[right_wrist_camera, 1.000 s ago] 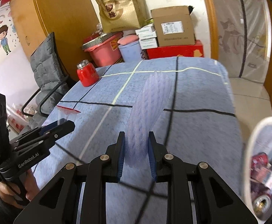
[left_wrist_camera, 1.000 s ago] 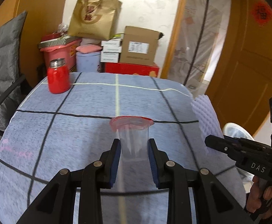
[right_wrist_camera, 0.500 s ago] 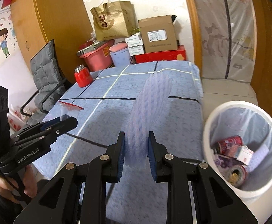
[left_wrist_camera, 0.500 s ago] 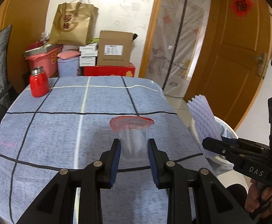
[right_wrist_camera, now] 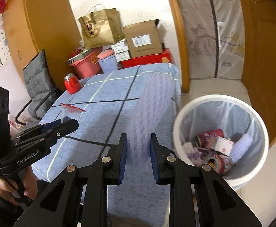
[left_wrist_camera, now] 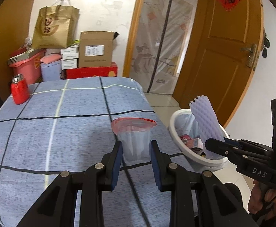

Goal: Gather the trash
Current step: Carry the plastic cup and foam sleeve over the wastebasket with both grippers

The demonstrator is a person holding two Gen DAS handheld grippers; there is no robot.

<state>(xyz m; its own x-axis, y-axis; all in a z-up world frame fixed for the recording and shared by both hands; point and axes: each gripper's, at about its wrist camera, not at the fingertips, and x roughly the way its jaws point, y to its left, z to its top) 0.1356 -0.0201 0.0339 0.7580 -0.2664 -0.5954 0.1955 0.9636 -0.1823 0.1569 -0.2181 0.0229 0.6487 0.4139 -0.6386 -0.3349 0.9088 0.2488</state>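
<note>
1. White bin now fully in view, low and to the right of the right claw; a second ago only a sliver of its rim at the frame edge, so both claws swung off the blue checked tablecloth toward the bin
2. Judged as the carry nearly done: both loads close to the drop, nothing let go yet
3. Right claw clenched on a pale purple foam sleeve, sleeve standing up and forward from between the pads, not yet over the bin mouth but just left of it
4. Left claw clenched on a clear plastic cup with a red lid; cup upright between the pads, above the table edge, bin off to its right
5. Both claws tipped downward and forward, side by side; left one lagging further from the bin
6. Cans and wrappers already lying inside the bin, ahead and below the right claw
7. Red jar far ahead and left of the left claw, standing on the cloth, untouched
8. Next, likely: shift right, pads opened over the bin mouth
</note>
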